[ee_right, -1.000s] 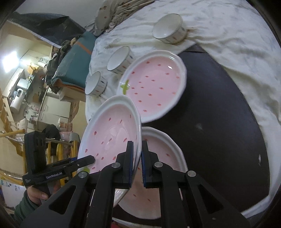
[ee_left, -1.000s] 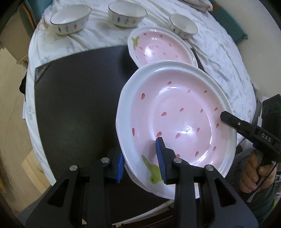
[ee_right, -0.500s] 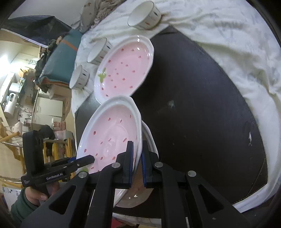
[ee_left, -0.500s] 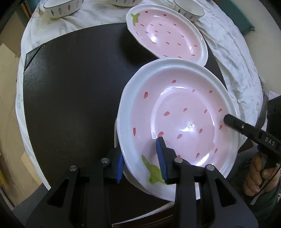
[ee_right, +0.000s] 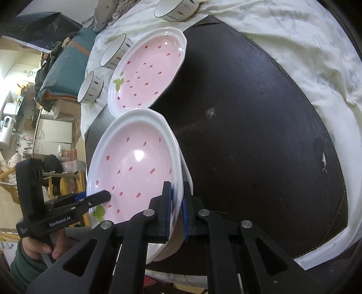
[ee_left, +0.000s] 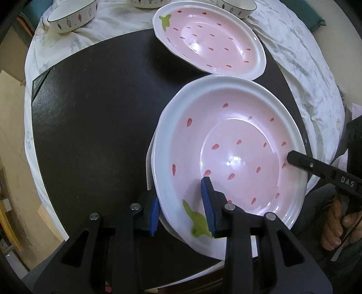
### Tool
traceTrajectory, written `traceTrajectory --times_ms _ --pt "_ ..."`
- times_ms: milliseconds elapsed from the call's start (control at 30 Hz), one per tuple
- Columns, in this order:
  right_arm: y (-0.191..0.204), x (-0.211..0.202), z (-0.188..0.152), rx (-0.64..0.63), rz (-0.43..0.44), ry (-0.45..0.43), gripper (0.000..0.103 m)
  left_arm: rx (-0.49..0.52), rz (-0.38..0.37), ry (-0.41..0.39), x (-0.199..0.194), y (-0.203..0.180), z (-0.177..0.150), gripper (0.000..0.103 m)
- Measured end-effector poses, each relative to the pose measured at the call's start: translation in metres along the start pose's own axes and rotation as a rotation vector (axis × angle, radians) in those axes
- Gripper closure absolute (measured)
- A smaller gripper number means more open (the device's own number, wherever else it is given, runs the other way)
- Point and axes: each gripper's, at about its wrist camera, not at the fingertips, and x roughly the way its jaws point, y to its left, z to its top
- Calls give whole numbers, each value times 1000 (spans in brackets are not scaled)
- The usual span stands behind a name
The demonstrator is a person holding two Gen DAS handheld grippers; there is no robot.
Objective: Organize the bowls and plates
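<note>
- Cluttered domestic room surrounds a round table draped in a white cloth (ee_left: 301, 58), with a dark mat (ee_left: 95, 126) laid over its middle.
- Held plate (ee_left: 228, 158): pink strawberry pattern, white rim, carried by both grippers just above or onto a second plate (ee_right: 187, 178), whose white edge shows beneath it at the 9 o'clock side in the left wrist view. Whether the two already touch cannot be told.
- Left gripper (ee_left: 181, 204): its blue pads (ee_left: 207, 199) pinch the plate's near rim at 6 o'clock, one pad inside the well, one under the rim.
- Right gripper (ee_right: 177, 205): fingers pressed nearly together on the opposite rim of the same plate; in the left wrist view it enters from 3 o'clock.
- Third plate (ee_left: 210, 38): same pattern, lying alone on the mat at 12 o'clock from the held plate, its rim very near but not stacked.
- Bowls: three white ones with small painted marks stand singly on the cloth past the mat, one at 11 o'clock (ee_left: 72, 15), two cropped at the top edge (ee_left: 149, 2) (ee_left: 237, 6).
- Assessment: stacking of plates is in progress, first pair near complete pending release.
- Outstanding, in my judgement: third plate to join the stack; all three bowls to be nested.
</note>
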Motion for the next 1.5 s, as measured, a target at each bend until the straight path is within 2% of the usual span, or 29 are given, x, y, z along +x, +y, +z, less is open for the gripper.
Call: traceTrajectory --times_ms 267,333,433,633,667,733,767,933,1100,1367,1500 --pt "-6 0 -8 38 36 35 93 9 15 3 2 -3 4 73" --pt "-4 -1 -9 30 28 39 91 17 19 3 2 -2 4 73" --pt "2 -2 -9 5 4 45 90 66 66 -10 1 -10 2 73" --pt "2 -6 -8 -9 -20 49 90 66 76 -10 -1 -8 3 72" --pt "0 -6 -8 -3 -18 49 90 73 89 -11 -3 -10 3 71" --pt "-3 -4 -7 5 -45 59 90 84 124 -15 -4 -11 3 60" --pt "-6 -3 -7 24 -21 63 89 83 140 -16 -4 -10 4 56" --pt "1 -3 -7 -21 -57 50 89 66 193 -42 -5 -3 10 56" --pt "-2 -3 -5 -6 -77 53 90 35 196 -38 -3 7 12 56" --pt "-1 -14 2 -5 -75 -6 90 35 218 -51 1 10 18 56" --pt "6 1 2 -59 -136 23 89 45 216 -60 3 5 17 56"
